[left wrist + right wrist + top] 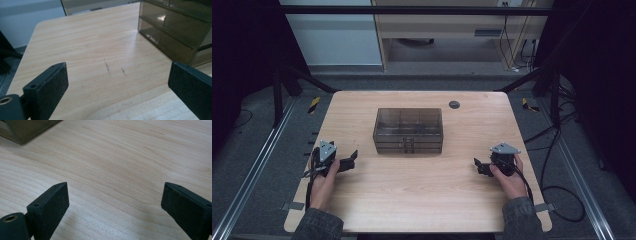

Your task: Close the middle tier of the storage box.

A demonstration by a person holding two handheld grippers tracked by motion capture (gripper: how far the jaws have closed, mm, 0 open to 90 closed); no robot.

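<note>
1. The left tool rests low over the near left part of the counter, held in the person's left hand. Its jaws stand wide apart and released, with bare wood between them.
2. The right tool sits over the near right part of the counter in the right hand. It too is released, jaws spread, gripping nothing.
3. Both tools point inward toward the middle, well apart from each other.
4. The smoky see-through drawer box stands at the counter's centre, beyond and between the two tools, touched by neither. Its drawers face the person and look closed.
5. A small dark round cap sits in the counter behind the box, toward the far right.
</note>
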